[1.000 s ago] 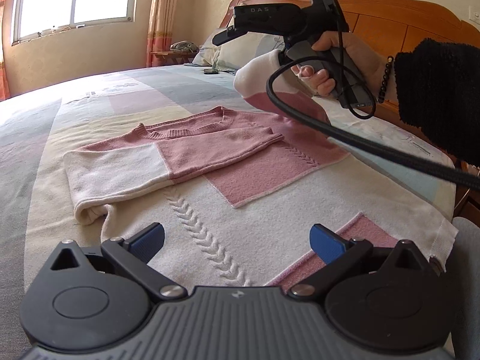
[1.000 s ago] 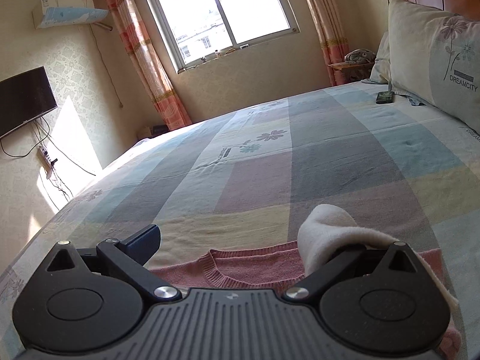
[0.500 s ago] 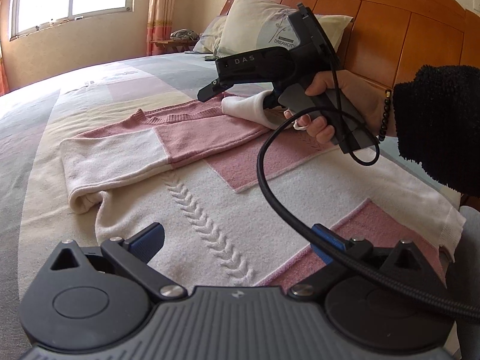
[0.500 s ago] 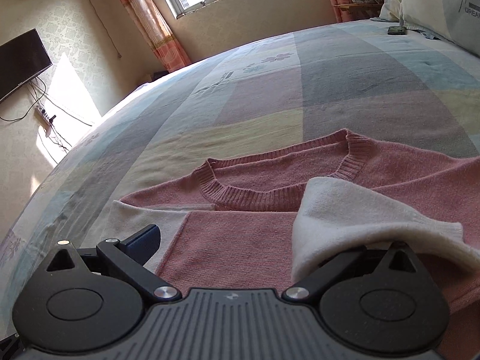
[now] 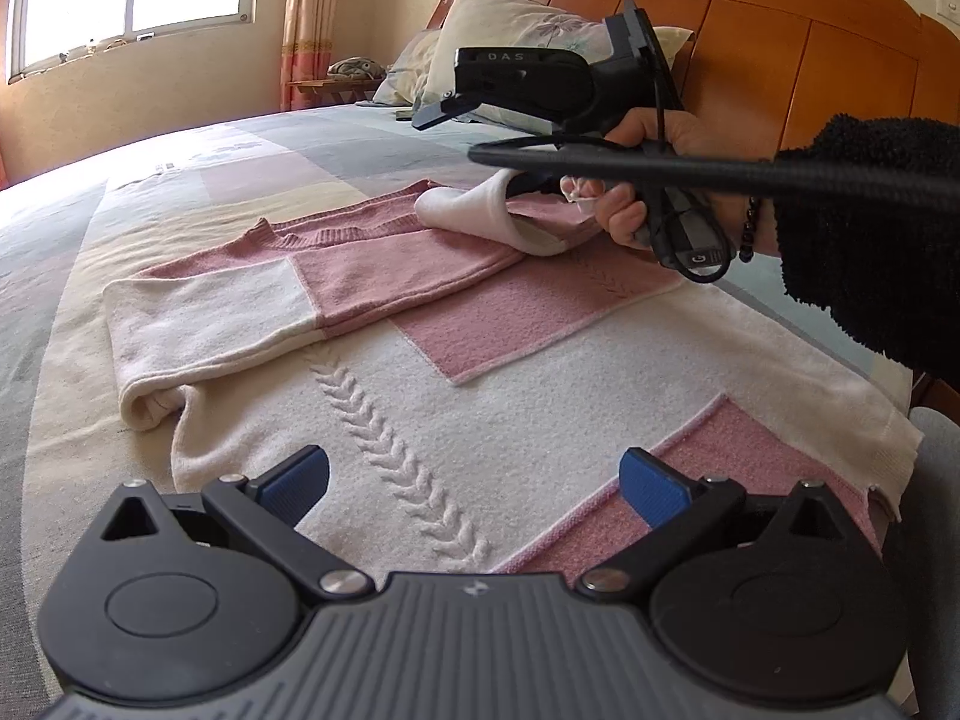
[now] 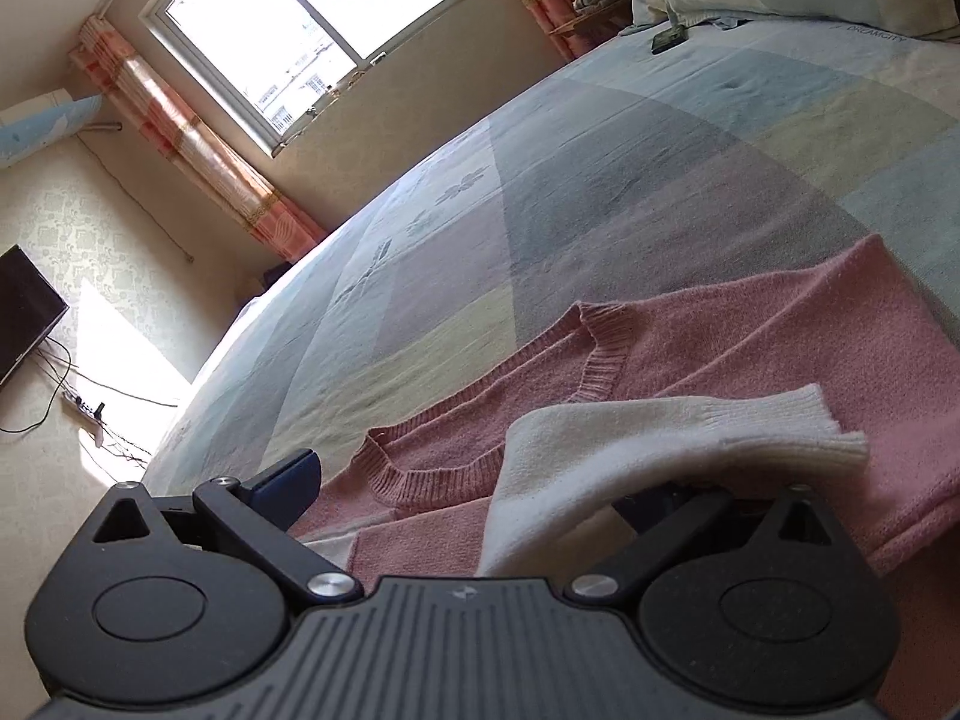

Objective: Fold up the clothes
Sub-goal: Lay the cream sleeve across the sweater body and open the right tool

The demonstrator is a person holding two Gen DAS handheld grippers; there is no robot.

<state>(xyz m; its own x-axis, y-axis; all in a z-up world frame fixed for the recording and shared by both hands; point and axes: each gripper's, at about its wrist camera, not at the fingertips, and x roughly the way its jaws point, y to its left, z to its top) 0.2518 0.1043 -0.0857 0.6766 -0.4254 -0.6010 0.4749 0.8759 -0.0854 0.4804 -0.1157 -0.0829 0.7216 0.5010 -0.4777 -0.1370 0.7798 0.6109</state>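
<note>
— Sunny bedroom, this: a window [image 6: 306, 42] with striped curtains, a wooden headboard [image 5: 780, 60], pillows, and a patchwork bed [image 5: 240, 162] carrying it all.

— And the sweater [image 5: 480, 396]?

— Spread flat on the bed, ahead of the left hand-held gripper [image 5: 474, 483], whose jaws stand wide apart over the hem with nothing between them. One sleeve already lies folded across the chest.

— What's changed in the last second?

— The right hand-held gripper [image 6: 462, 486] came down from up by the headboard, carrying the other sleeve. Now its white cuff [image 6: 690, 438] lies low over the pink chest, just past the collar. The jaws have parted; the cuff only drapes over the right finger.

— So the second sleeve is about folded in?

— I'd judge so. Both sleeves crossed inward would leave the body itself to be folded.
</note>
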